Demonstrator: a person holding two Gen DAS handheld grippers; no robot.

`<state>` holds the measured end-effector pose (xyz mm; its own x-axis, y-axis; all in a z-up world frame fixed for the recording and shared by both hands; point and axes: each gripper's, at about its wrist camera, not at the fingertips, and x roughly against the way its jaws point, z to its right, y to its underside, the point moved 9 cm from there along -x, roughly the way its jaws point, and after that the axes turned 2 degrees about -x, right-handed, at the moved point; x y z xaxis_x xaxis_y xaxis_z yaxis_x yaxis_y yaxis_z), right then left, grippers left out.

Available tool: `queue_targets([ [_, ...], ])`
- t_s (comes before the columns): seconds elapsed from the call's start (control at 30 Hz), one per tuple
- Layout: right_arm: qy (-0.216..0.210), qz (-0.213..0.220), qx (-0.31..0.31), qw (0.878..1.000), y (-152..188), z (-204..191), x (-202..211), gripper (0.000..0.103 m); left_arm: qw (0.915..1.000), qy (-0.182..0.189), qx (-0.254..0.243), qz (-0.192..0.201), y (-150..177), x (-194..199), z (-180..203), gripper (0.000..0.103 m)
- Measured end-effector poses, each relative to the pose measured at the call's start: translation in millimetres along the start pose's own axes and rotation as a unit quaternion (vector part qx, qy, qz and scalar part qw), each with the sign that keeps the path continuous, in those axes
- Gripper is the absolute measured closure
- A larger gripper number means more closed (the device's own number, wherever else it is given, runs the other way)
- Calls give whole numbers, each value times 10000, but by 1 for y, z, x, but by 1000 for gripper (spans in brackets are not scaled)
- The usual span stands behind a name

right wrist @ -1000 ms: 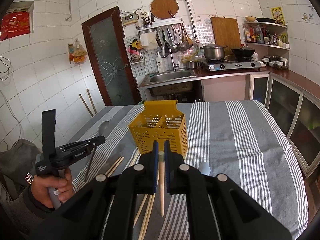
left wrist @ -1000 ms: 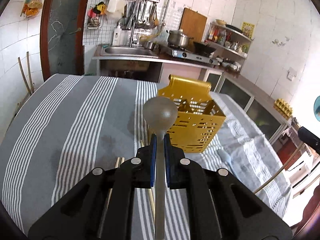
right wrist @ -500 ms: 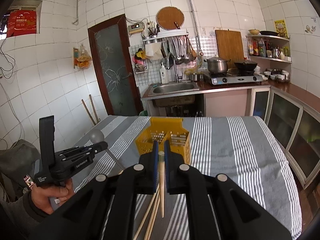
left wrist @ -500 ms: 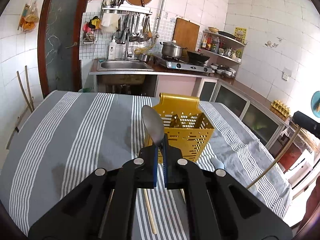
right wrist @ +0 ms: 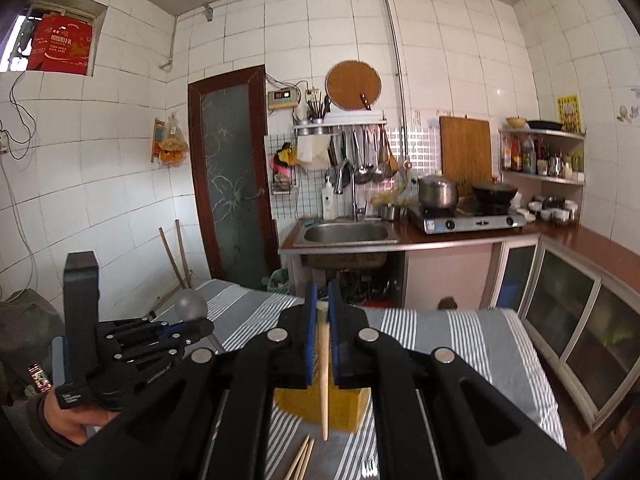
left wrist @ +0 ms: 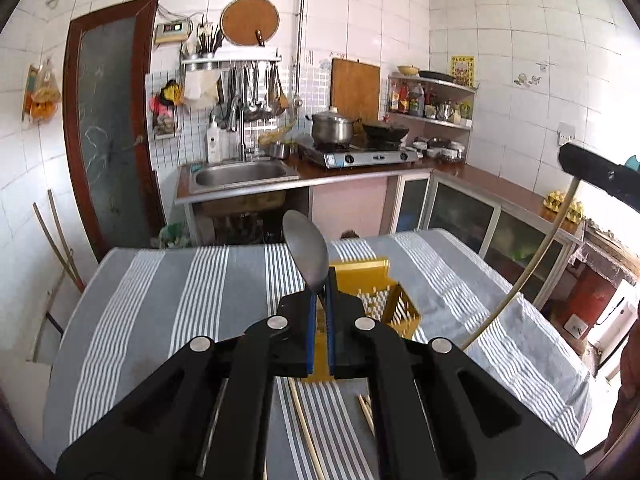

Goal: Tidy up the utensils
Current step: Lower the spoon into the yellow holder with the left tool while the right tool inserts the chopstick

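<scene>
My left gripper (left wrist: pixel 319 312) is shut on a metal spoon (left wrist: pixel 306 254), bowl up, held above the table just before the yellow utensil basket (left wrist: pixel 394 308). My right gripper (right wrist: pixel 323 320) is shut on a wooden chopstick (right wrist: pixel 323 384) that hangs point down in front of the yellow basket (right wrist: pixel 352 408). The left gripper (right wrist: pixel 188 330) with the spoon bowl (right wrist: pixel 190 305) shows at the left of the right wrist view. The right gripper's chopstick (left wrist: pixel 524 272) shows at the right of the left wrist view. Loose chopsticks (left wrist: pixel 306 436) (right wrist: pixel 302 458) lie on the striped tablecloth below both grippers.
The table carries a grey and white striped cloth (left wrist: pixel 168 320). Behind it stand a sink counter (left wrist: pixel 240 176), a gas stove with a pot (left wrist: pixel 332 128) and glass-front cabinets (right wrist: pixel 568 308). A person's hand (right wrist: pixel 68 416) holds the left gripper.
Both grippers have risen and tilted up, so the basket sits lower in each view and more wall shows. The spoon and the chopstick stay gripped.
</scene>
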<state>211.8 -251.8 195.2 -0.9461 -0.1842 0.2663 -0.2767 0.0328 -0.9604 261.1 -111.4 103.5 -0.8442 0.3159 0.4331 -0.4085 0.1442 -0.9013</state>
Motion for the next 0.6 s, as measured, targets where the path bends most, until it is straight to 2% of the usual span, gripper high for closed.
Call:
queue_targets([
  [0.33, 147, 155, 110, 9997, -32, 5, -40, 97, 9996, -72, 5, 284, -55, -22, -6, 100],
  [0.6, 198, 217, 69, 9995, -34, 9, -81, 97, 9995, -46, 163, 275, -67, -56, -13, 100],
])
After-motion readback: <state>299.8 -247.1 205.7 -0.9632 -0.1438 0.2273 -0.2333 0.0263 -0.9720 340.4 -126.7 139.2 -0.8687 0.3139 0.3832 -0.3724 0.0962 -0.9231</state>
